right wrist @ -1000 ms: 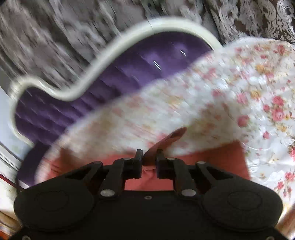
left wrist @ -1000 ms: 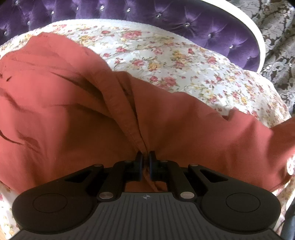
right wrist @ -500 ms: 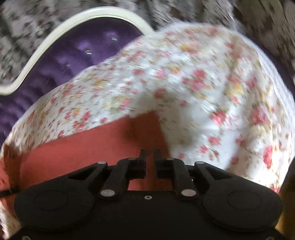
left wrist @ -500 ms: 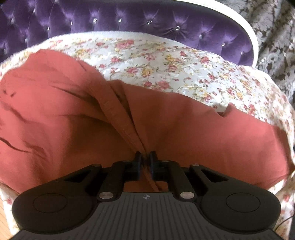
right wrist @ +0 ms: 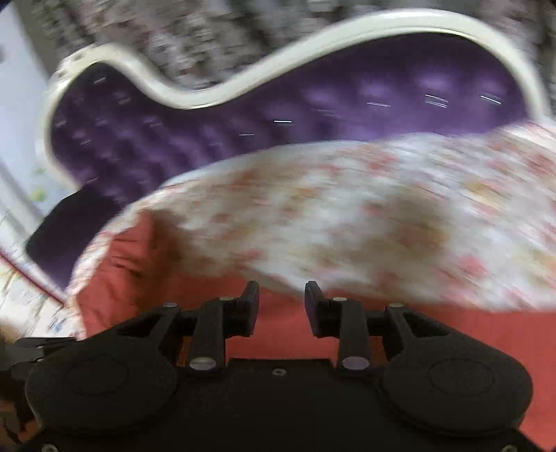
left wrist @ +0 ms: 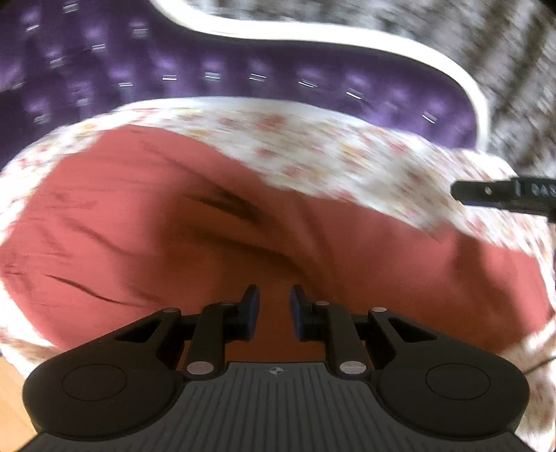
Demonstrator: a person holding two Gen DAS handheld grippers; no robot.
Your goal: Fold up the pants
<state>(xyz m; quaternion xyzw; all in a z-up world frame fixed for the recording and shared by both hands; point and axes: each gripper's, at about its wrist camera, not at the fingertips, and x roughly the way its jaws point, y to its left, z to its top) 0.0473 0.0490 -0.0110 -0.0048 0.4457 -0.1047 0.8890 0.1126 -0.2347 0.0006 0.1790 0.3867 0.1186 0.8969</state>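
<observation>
1. Left wrist view first, and it's blurred: the purple tufted headboard (left wrist: 243,87) with its white curved frame (left wrist: 347,38) spans the far side, well beyond the fingertips, with grey patterned wallpaper (left wrist: 486,31) past it.

2. Between headboard and tongs lies the floral bedsheet (left wrist: 312,146), running across and down both sides of the left gripper.

3. On that sheet, the rust-red pants (left wrist: 139,226) spread wide, directly ahead of and under the left gripper (left wrist: 274,306), with dark creases just beyond its tips.

4. Right wrist view, blurred too: same headboard (right wrist: 312,114) far ahead, sheet (right wrist: 382,215) filling the middle, pants (right wrist: 139,264) reaching off to the left and passing beneath the right gripper (right wrist: 281,306).

5. Left gripper now: jaws are opening, a clear gap between the blue pads (left wrist: 252,306), and red cloth shows through the gap, below them; the pads press on nothing that I can see.

6. Right gripper: jaws opening as well, parted wider, with red fabric seen behind the gap but nothing pinched between the fingers (right wrist: 252,302).

7. Smallest item: at the far right of the left wrist view, a dark bar-shaped piece (left wrist: 504,194) pokes in over the sheet, well to the right of the left tongs; too blurred to say what it is.
</observation>
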